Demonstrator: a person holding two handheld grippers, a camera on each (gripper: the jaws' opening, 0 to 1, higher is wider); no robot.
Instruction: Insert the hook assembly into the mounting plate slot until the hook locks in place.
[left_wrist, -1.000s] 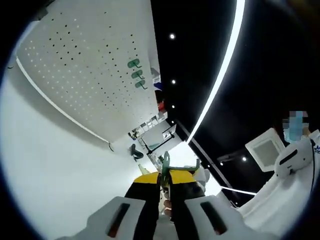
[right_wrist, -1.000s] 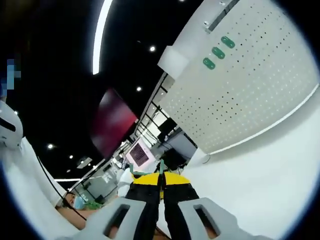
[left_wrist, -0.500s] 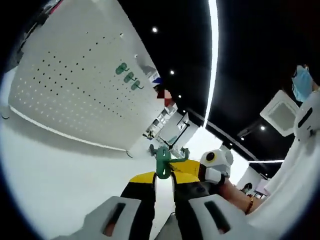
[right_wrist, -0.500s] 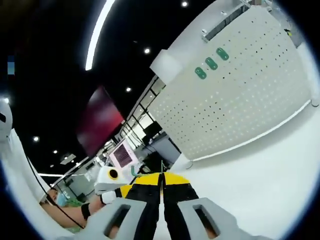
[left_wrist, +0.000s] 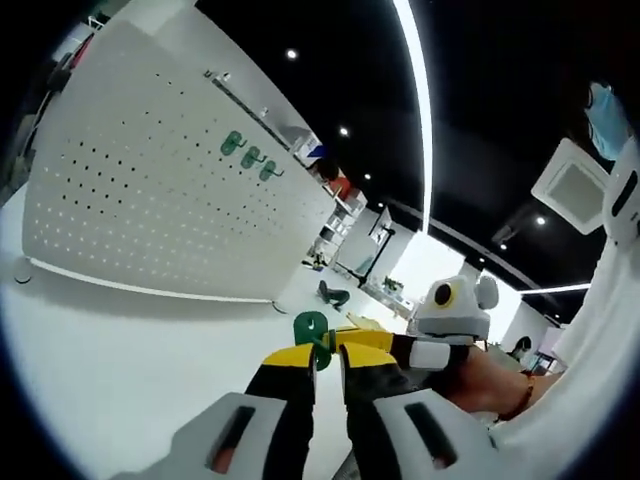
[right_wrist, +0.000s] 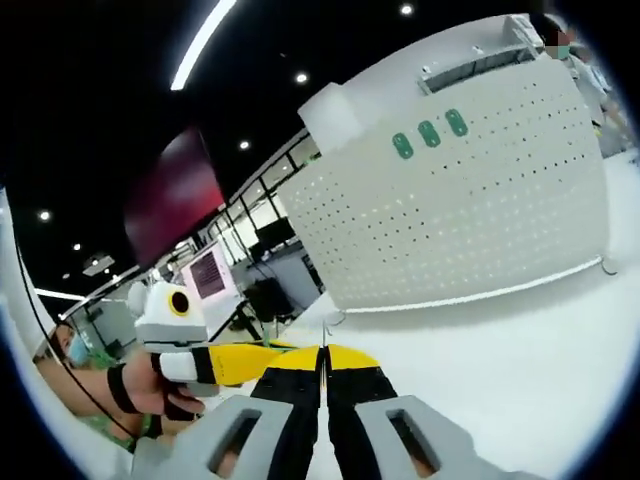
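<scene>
White tabletop (left_wrist: 120, 350), upright white perforated mounting plate (left_wrist: 150, 200) carrying three green hooks (left_wrist: 248, 156) near its top edge, left hand-held gripper (left_wrist: 327, 357) clamped on a green hook assembly (left_wrist: 312, 330), right hand-held gripper (right_wrist: 323, 360) with jaws pressed together, empty

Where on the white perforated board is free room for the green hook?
The white perforated board is bare below and left of the three green hooks near its top edge. The left claw holds a green hook. The crowded spot is that hook row.
</scene>
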